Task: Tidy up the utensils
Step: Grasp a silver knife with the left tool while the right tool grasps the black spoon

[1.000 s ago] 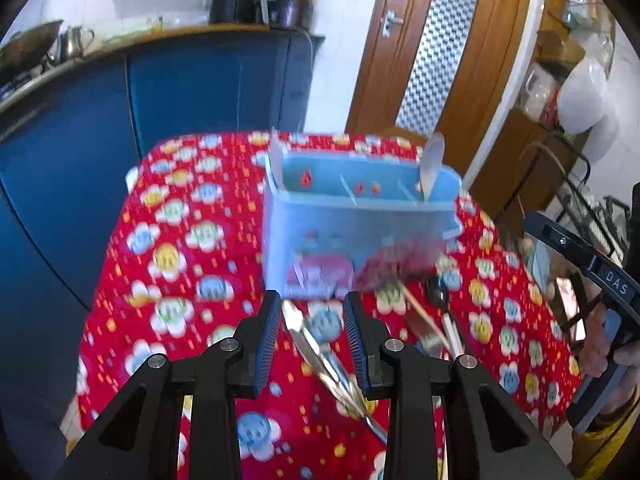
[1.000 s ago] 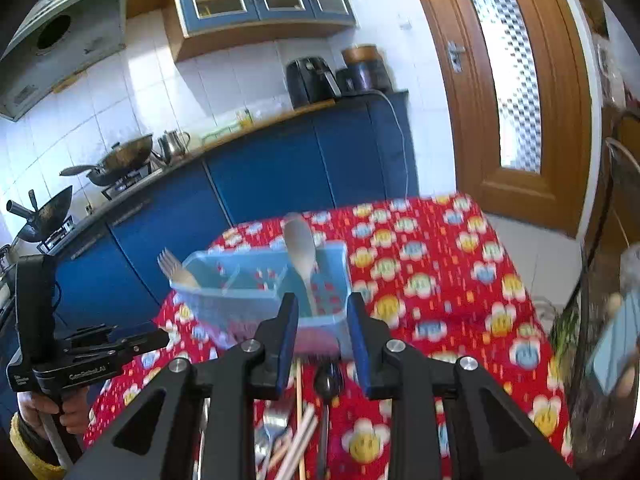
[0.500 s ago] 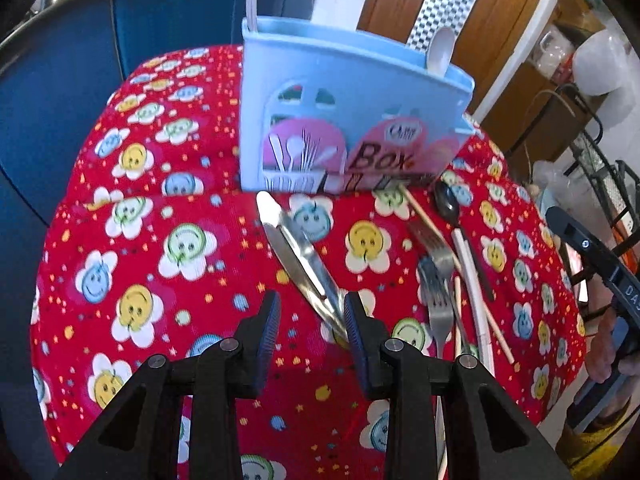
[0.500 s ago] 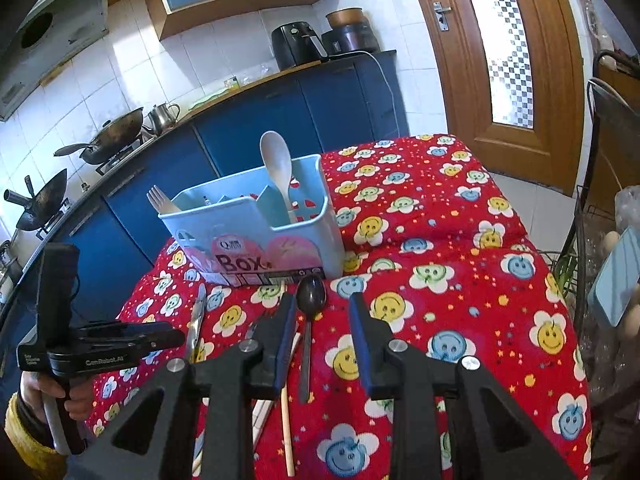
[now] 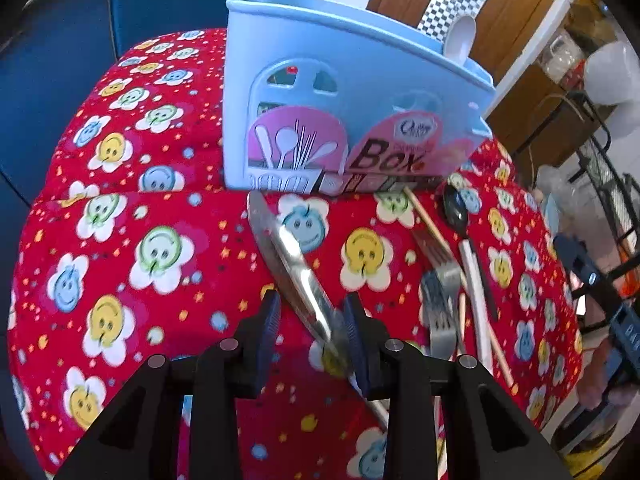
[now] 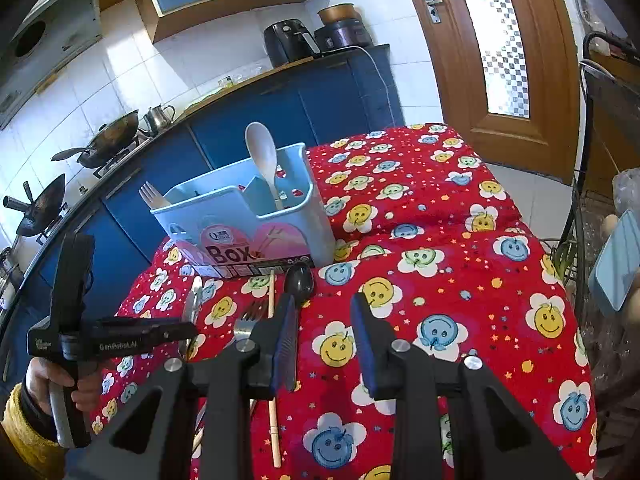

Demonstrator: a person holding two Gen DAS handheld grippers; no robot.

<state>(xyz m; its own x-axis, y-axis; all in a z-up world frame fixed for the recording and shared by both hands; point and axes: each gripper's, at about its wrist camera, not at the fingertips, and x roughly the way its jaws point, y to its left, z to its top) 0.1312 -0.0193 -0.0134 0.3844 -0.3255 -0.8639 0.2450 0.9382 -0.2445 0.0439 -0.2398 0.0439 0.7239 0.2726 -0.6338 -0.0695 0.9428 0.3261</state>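
A light blue utensil box [image 5: 340,120] marked "Box" stands on the red smiley tablecloth; it also shows in the right wrist view [image 6: 248,228], holding a white spoon [image 6: 262,156] and a fork [image 6: 150,196]. A steel knife [image 5: 296,268] lies in front of it. My left gripper [image 5: 310,320] is open, low over the cloth, with the knife's handle between its fingers. Forks [image 5: 438,280], a black spoon [image 5: 456,212] and chopsticks [image 5: 428,220] lie to the right. My right gripper [image 6: 324,340] is open and empty above the cloth, right of the black spoon [image 6: 299,280].
Blue kitchen cabinets [image 6: 280,112] stand behind the table, with woks on the stove at left. A wooden door [image 6: 504,40] is at the right. A metal rack [image 5: 600,184] stands off the table's right edge. The cloth drops at the table's near edge.
My left gripper has dropped and moved forward, so its fingers now straddle the knife. My right gripper has pulled back and lowered a little.
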